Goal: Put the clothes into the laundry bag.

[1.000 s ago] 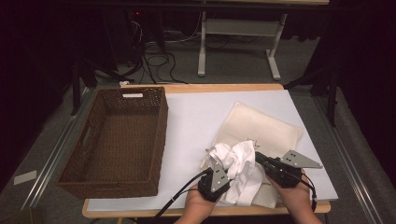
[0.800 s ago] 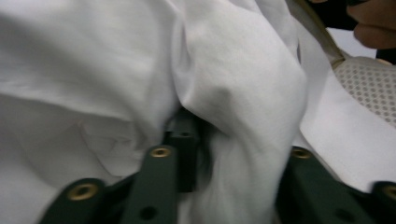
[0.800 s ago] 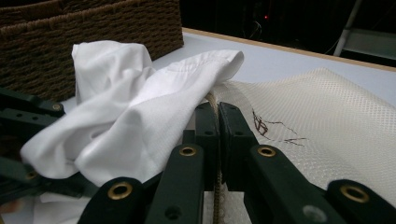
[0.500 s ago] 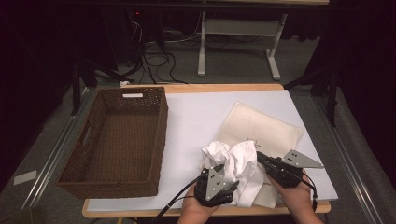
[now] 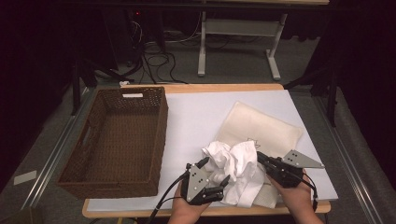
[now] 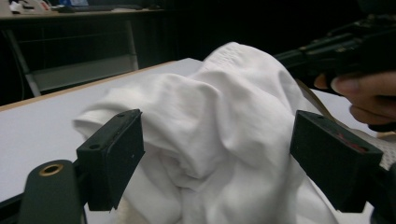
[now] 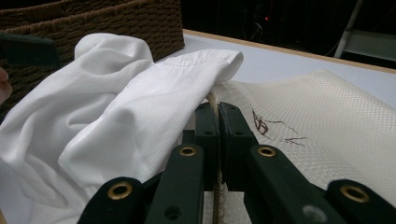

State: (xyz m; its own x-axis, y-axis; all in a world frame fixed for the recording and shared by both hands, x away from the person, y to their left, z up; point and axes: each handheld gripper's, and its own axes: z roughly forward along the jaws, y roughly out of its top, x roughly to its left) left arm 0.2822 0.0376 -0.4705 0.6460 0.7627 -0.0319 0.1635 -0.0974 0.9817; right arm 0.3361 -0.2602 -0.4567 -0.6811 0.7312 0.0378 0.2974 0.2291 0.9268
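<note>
- two tongs are at work near the front edge of the desk [image 5: 196, 116]: the left tongs [image 5: 215, 176] stand apart, having just been opening, with the white garment [image 5: 236, 170] bulging between the pads but not pressed by them.
- the right tongs [image 5: 262, 158] are pressed together on the edge of the cream mesh bag [image 5: 261, 128], seen close up in the right gripper view as the bag's rim [image 7: 214, 105] caught between the two black pads.
- the white garment lies crumpled at the mouth of the mesh bag, partly on the bag and partly on the desk, to the right of the basket [image 5: 116, 140].
- likely risk: with the left tongs apart, the garment is loose; if the right tongs lift or tug the bag's edge, the cloth could slide off toward the front edge of the desk.
- another risk: the right tongs seem to grip a thin bit of the rim, so a hard pull might slip the mesh free and let the mouth fall closed.
- a re-grip by the left tongs could catch bag and garment together, since the two overlap.
- count: two tongs, one white garment, one mesh bag, one wicker basket, which looks empty, one desk.
</note>
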